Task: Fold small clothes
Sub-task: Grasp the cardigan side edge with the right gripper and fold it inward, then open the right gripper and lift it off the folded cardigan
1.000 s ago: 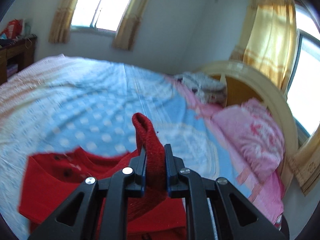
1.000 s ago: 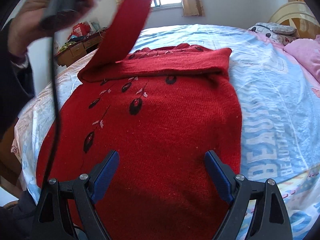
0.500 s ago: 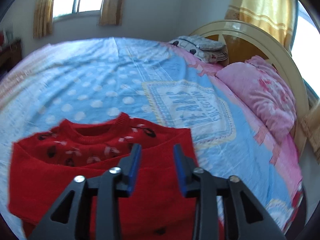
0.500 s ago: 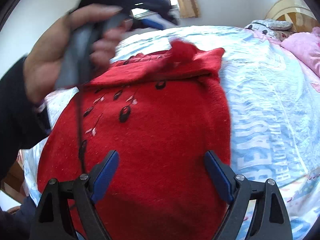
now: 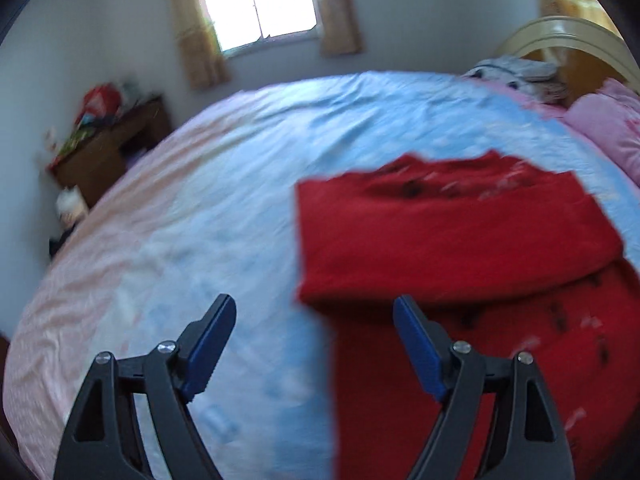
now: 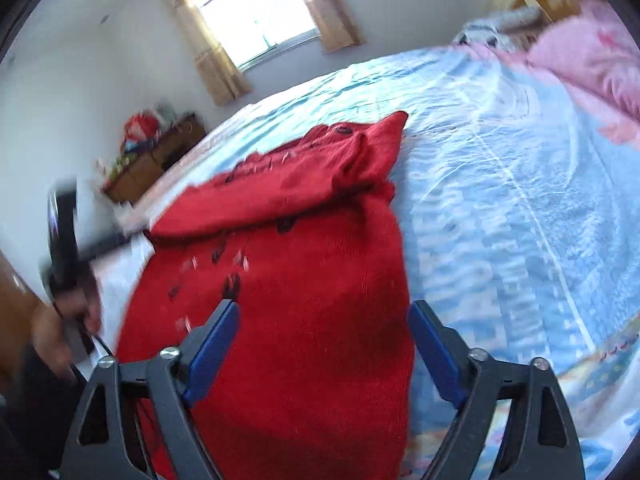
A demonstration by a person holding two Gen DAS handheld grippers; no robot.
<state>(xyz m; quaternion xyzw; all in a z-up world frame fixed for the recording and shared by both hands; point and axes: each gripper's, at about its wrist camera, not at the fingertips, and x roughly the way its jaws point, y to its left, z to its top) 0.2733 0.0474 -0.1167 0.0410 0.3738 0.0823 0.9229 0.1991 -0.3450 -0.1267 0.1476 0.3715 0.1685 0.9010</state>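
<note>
A red knitted sweater [image 5: 460, 240] is lying flat on the blue-and-pink bedsheet [image 5: 240, 184], its sleeves folded across the chest in a band just below the neckline. In the left wrist view it is filling the frame from 1 o'clock round to 5 o'clock; in the right wrist view it is running from the centre down to 6 o'clock.

The left gripper [image 5: 314, 340] is hovering released, its jaws opening, with nothing pinched between them; bare sheet and the sweater's left edge are showing through the gap. The right gripper [image 6: 324, 344] is hanging over the sweater's lower body, jaws closing yet still apart, and the knit below is not being pinched.

At 9 o'clock in the right wrist view, a hand [image 6: 56, 332] is gripping the other gripper's dark handle, blurred. A pink pillow [image 6: 592, 52] is resting at 2 o'clock, and a wooden desk [image 5: 108, 148] is standing at 10 o'clock under the curtained window [image 5: 256, 4].
</note>
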